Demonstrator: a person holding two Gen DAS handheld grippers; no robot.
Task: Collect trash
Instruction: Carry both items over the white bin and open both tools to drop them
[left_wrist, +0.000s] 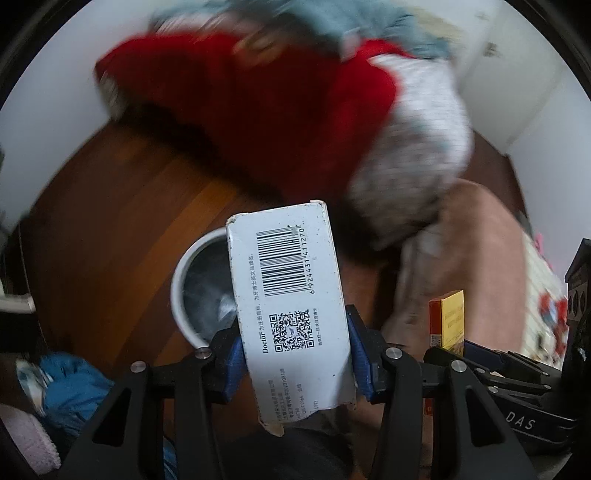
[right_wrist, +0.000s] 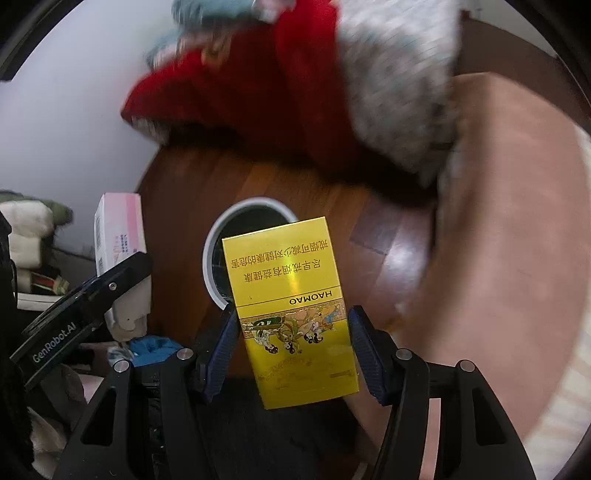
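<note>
My left gripper (left_wrist: 295, 354) is shut on a white toothpaste box (left_wrist: 291, 295) with a barcode and QR code, held upright above the floor. Behind it stands a round white trash bin (left_wrist: 184, 291) with a dark liner. My right gripper (right_wrist: 291, 343) holds a yellow cigarette pack (right_wrist: 291, 302); a small gap shows between the pack and the right pad (right_wrist: 364, 354). The white bin (right_wrist: 214, 251) stands just beyond the pack. The pack (left_wrist: 448, 319) and right gripper also show at the right of the left wrist view. The toothpaste box (right_wrist: 118, 236) and left gripper show at the left of the right wrist view.
Wooden floor (left_wrist: 122, 214) around the bin. A pile of red, blue and white patterned fabric (left_wrist: 280, 110) hangs over the floor behind. A tan fabric surface (right_wrist: 509, 258) lies at the right. Blue cloth (left_wrist: 70, 384) and clutter lie at the lower left. A white wall (right_wrist: 74, 92) is behind.
</note>
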